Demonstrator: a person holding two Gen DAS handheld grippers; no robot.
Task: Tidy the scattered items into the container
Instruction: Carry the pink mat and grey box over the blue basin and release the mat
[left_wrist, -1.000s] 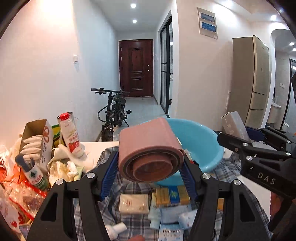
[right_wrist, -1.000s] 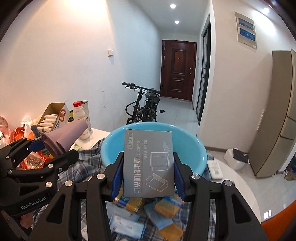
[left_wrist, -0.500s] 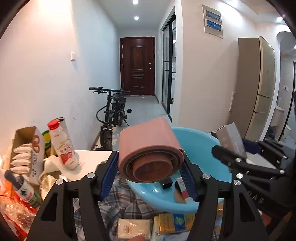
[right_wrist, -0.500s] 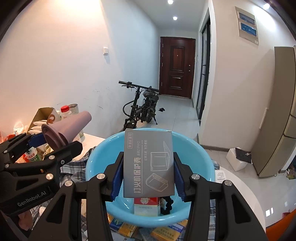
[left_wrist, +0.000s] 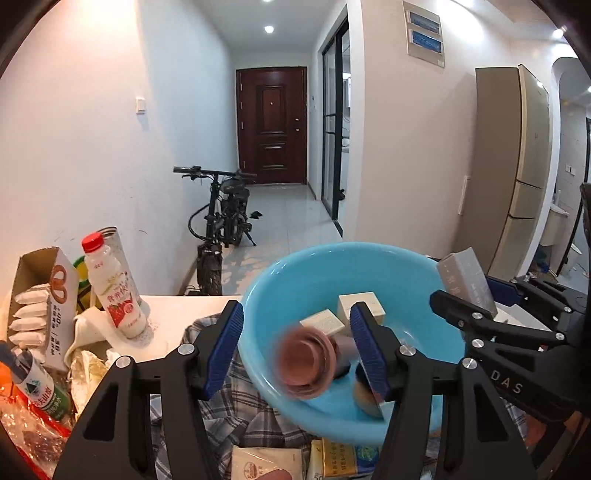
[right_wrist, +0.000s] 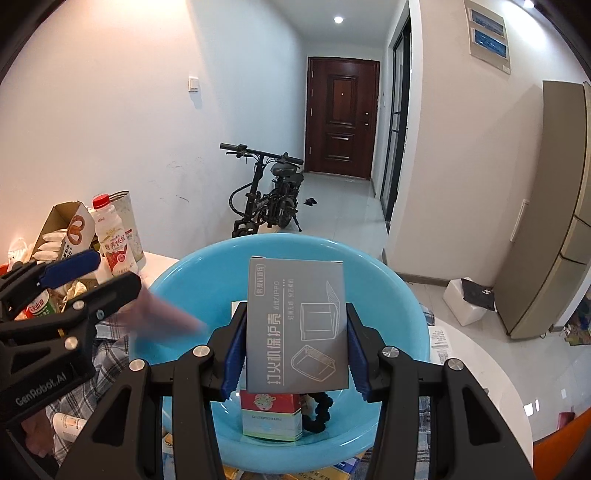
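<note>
Left gripper (left_wrist: 295, 347) closing — right gripper (right_wrist: 295, 347) clamped.

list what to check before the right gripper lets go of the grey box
1. grey box clamped in right gripper: ok
2. Box over blue basin: ok
3. pink roll loose from left gripper, jaws closing, pads not touching it: ok
4. Left gripper clear of the box's drop: ok
5. Room beneath, where a red-and-white carton stands: cannot tell

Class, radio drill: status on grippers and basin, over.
Left gripper jaws closing, gripping nothing. Pink roll loose, blurred, inside blue basin. Right gripper shut on grey box above basin. Nothing blocking.
</note>
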